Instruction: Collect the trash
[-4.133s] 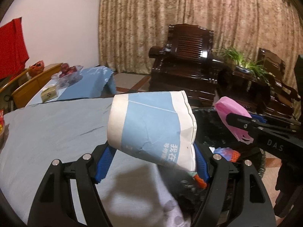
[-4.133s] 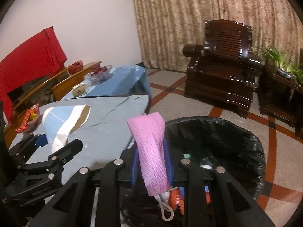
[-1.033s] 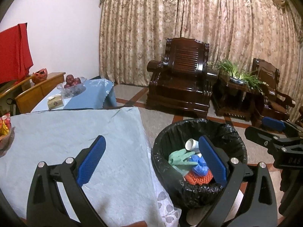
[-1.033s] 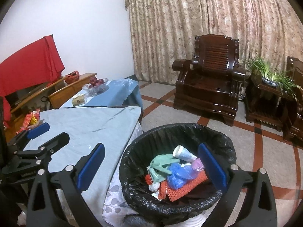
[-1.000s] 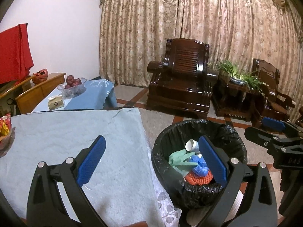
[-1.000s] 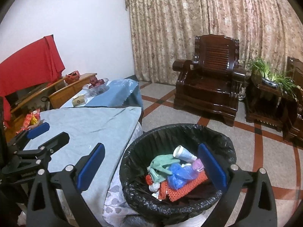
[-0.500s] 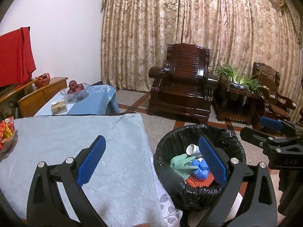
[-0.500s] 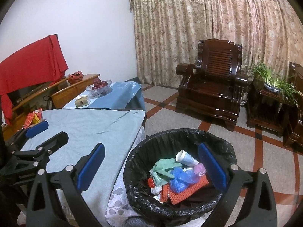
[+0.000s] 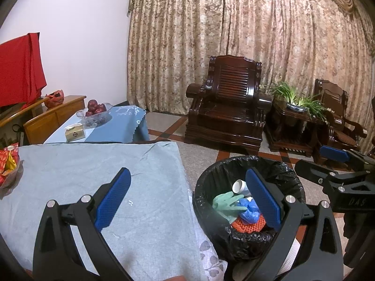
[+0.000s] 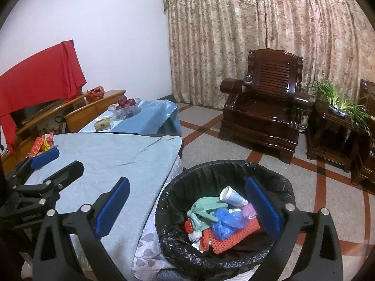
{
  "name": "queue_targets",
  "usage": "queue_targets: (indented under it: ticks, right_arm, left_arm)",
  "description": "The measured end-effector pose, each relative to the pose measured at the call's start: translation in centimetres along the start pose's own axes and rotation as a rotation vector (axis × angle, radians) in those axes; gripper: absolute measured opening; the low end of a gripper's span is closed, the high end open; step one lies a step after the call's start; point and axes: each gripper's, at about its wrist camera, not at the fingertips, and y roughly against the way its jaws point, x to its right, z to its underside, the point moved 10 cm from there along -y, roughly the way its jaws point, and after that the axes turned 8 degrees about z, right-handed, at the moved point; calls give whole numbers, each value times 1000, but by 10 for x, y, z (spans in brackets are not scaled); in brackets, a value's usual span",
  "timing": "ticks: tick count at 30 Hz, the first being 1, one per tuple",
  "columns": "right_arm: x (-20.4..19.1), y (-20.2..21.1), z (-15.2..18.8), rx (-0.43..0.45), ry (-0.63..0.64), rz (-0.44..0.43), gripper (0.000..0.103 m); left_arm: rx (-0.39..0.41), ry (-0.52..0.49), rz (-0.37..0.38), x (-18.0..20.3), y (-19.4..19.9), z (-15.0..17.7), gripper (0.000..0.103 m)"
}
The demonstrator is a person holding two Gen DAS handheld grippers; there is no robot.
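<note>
A black-lined trash bin (image 9: 211,185) (image 10: 211,171) stands on the floor beside the table's right edge. It holds a white paper cup (image 10: 232,196), a green rubber glove (image 10: 204,207), a blue plastic bag (image 10: 226,221) and an orange net (image 10: 232,236). My left gripper (image 9: 187,199) is open and empty, above the table edge and the bin. My right gripper (image 10: 187,203) is open and empty above the bin. Each gripper shows in the other's view, the right one (image 9: 335,166) and the left one (image 10: 46,164).
The table is covered by a grey-blue cloth (image 9: 93,168) (image 10: 105,154). A snack packet (image 9: 7,161) (image 10: 42,144) sits at its left edge. Behind are a blue-clothed table with a fruit bowl (image 9: 96,112), a dark wooden armchair (image 9: 229,112) (image 10: 264,114) and a plant stand (image 9: 295,107).
4.1 s ago the left gripper held a blue-white paper bag and the right a pink mesh item; both are let go. Over the last second both grippers have risen slightly.
</note>
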Motion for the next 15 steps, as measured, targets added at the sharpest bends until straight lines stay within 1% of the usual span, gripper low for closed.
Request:
queue_targets:
  ticks: [15]
  right_arm:
    - [-2,-1,0,-1,1,-1,97]
  left_arm:
    - [1,0,-1,-2,0,0,96]
